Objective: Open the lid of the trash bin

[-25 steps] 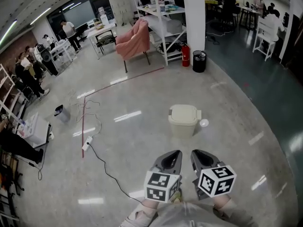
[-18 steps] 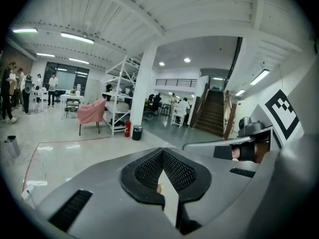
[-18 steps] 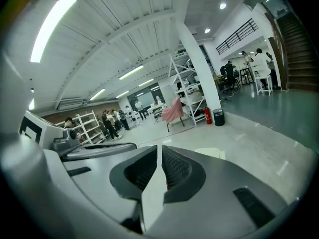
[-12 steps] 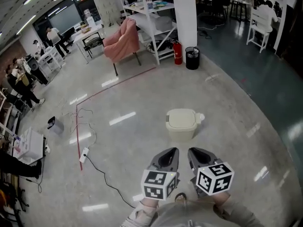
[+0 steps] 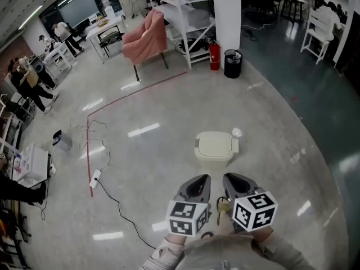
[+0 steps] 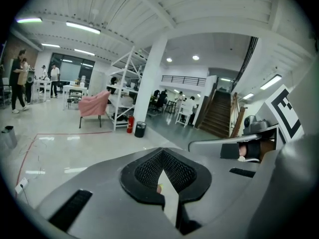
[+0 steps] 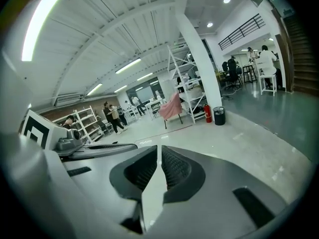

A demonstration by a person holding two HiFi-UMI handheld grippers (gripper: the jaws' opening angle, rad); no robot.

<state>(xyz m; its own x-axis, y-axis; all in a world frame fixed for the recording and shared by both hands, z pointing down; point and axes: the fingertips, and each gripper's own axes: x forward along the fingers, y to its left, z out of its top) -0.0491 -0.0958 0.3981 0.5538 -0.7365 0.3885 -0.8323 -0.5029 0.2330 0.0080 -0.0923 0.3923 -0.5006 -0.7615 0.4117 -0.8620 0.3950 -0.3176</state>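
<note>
Bin: cream plastic trash bin with a flat, rounded-square lid (image 5: pixel 215 147), standing on the polished grey floor (image 5: pixel 169 162) straight ahead of both grippers and apart from them.
Lid: down, sitting flush on the rim; nothing touches it. Hinge side cannot be told.
Progress: judged to be at the approach stage. None of the opening is done; the reach, the catch on the lid edge and the lift are all left.
Left gripper (image 5: pixel 198 185): jaws together at the tips, nothing held.
Right gripper (image 5: pixel 235 184): jaws drawn to a thin slit, nothing between them.
Beside bin: small white round object (image 5: pixel 237 133) just off its far right corner; identity unclear.
Open room: bare floor on every side of the bin; the path from the grippers looks unobstructed.
Edges: thin black cable (image 5: pixel 121 210) and red floor line (image 5: pixel 90 151) well to the left; white square pillar (image 5: pixel 228 10) and black round bin (image 5: pixel 232 63) well beyond.
</note>
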